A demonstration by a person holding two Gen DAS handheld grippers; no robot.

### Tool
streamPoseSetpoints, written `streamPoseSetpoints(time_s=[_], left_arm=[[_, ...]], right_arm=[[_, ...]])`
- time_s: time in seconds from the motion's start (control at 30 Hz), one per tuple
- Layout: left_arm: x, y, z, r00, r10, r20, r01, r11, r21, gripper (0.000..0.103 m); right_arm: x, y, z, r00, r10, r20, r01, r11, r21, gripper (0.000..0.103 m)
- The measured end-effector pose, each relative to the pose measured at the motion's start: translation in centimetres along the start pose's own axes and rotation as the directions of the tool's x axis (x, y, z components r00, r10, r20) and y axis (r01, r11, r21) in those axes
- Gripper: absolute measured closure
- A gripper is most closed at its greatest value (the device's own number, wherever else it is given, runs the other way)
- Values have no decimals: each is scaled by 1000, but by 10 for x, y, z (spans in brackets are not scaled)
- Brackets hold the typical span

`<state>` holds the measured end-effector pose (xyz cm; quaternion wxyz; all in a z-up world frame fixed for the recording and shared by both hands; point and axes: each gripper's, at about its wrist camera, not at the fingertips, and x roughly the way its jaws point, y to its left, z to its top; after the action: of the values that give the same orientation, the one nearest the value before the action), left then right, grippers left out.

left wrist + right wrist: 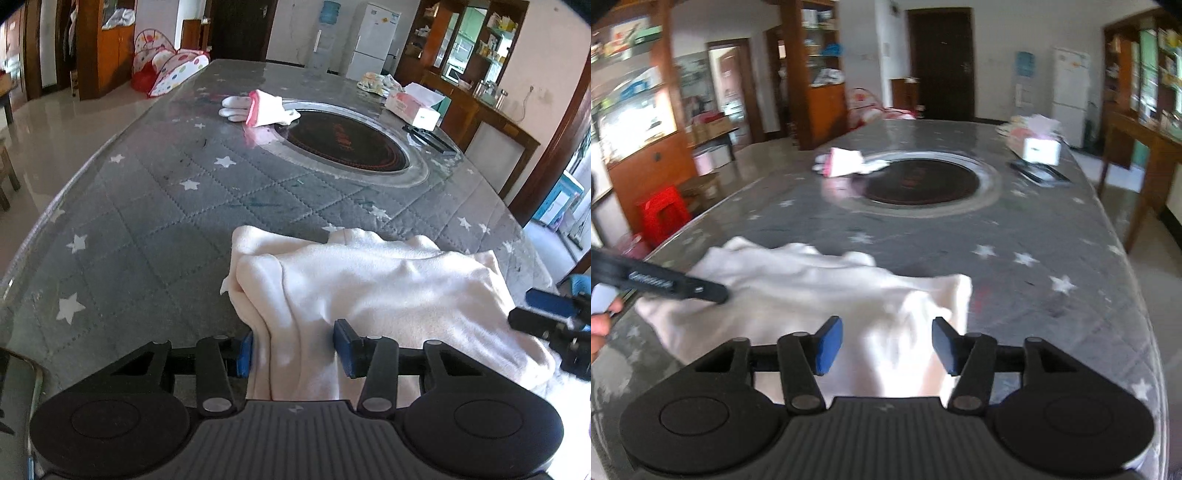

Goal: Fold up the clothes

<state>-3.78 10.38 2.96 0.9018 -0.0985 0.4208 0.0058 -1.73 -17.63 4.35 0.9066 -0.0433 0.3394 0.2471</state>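
left hand-held gripper [292, 349] spread, straddling bunched near edge of white garment [369, 280], not pinching. right hand-held gripper [886, 345] spread above same cloth. garment lay rumpled, partly doubled at near end of desk [155, 206]; fold judged barely begun. farther off, small pink-white folded item [260, 107]. right view alone showed red stool [663, 216]; left view, tissue box [413, 105].

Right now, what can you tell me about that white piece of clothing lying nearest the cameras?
The white garment looks like soft, fleecy fabric, partly folded and rumpled into ridges. It lies on the near end of the grey star-patterned table cover. The left gripper and the right gripper are both open, with the garment's near edge between their blue pads.
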Motion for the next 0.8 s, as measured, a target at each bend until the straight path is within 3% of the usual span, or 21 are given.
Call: streamPoseSetpoints(time_s=[0.2, 0.8], left_arm=[[0, -3, 1, 1000, 19, 0, -19, 1000, 13, 53], [0, -4, 2, 999, 35, -7, -35, 999, 20, 49]], right_arm=[[8, -19, -5, 1000, -12, -22, 13, 999, 52, 41], [25, -37, -3, 998, 62, -21, -56, 979, 194, 34]])
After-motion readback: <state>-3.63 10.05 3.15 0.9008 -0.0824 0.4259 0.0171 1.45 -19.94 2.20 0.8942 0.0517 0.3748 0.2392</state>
